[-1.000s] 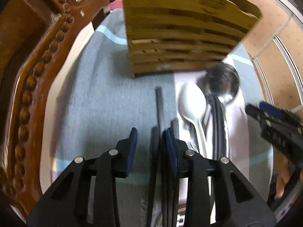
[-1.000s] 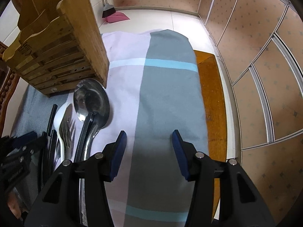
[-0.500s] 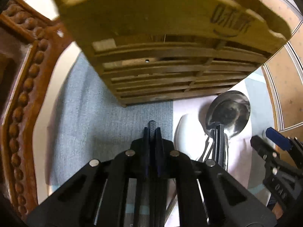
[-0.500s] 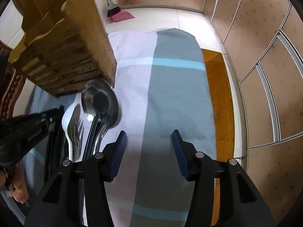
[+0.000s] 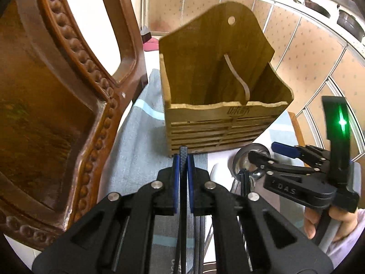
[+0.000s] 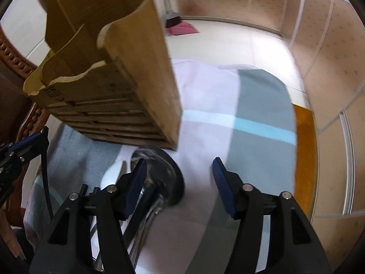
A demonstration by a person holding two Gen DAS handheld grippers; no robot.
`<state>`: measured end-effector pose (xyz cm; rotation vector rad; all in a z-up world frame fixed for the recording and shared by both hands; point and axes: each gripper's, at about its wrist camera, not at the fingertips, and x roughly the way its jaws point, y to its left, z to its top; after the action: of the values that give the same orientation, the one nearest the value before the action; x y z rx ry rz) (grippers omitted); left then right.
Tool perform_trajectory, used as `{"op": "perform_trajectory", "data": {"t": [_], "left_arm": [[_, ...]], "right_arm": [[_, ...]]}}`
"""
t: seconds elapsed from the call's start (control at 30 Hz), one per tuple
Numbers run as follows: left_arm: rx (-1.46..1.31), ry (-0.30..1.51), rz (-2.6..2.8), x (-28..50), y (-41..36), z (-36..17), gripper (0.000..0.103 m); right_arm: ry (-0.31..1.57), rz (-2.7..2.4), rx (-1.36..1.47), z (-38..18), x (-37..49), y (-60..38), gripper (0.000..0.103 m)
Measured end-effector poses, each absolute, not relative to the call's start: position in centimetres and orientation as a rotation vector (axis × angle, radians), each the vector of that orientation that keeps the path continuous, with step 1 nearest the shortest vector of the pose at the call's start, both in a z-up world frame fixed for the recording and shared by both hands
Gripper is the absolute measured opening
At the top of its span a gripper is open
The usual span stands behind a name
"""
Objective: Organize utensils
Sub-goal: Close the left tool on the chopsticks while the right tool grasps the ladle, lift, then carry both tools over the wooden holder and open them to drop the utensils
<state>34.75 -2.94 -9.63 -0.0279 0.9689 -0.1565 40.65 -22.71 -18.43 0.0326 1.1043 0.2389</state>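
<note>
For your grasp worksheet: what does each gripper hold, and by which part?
Left gripper: a black chopstick, pinched just below its tip. Right gripper: nothing, opening over the ladle.

i get soft, even daylight in both views, bright enough, with no hard shadows on the cloth [image 6: 262, 105]. the white floor [image 6: 228, 41] is washed out, close to glare. in the left view a green light [image 5: 341, 121] flares into a star on the other tool. the right view is smeared by motion: the wooden holder [image 6: 127, 73] and the ladle [image 6: 168, 171] are blurred. the fisheye bends the cabinet doors [image 5: 319, 73] and blackens the corners.
</note>
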Motion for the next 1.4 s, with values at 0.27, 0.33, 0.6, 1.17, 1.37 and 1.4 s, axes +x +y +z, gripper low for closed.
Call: {"op": "perform_trajectory", "data": {"t": [0.27,0.33,0.6,1.17,1.37,1.4], "left_arm": [[-0.042,0.929,-0.145,33.2,-3.4,-11.8,0.007],[-0.042,0.909,-0.148,32.6,-3.1,-11.4,0.007],[-0.051,0.819,-0.149,29.2,-2.8,-6.6,0.007],[-0.123,0.542,-0.11,26.0,-1.3,7.6,0.007],[-0.137,0.47,-0.07,28.8,-1.0,12.9,0.007],[-0.135,0.458,-0.061,29.5,-1.1,13.5,0.007]], "right_arm": [[1.049,0.241,-0.034,-15.8,39.4,-22.1,0.005],[0.979,0.206,-0.103,-14.0,38.2,-21.6,0.005],[0.684,0.021,-0.234,-6.1,32.2,-21.7,0.004],[0.234,-0.236,-0.237,7.6,27.6,-22.1,0.003],[0.129,-0.334,-0.291,9.3,31.5,-21.1,0.003],[0.114,-0.349,-0.309,9.2,32.4,-20.8,0.003]]}}
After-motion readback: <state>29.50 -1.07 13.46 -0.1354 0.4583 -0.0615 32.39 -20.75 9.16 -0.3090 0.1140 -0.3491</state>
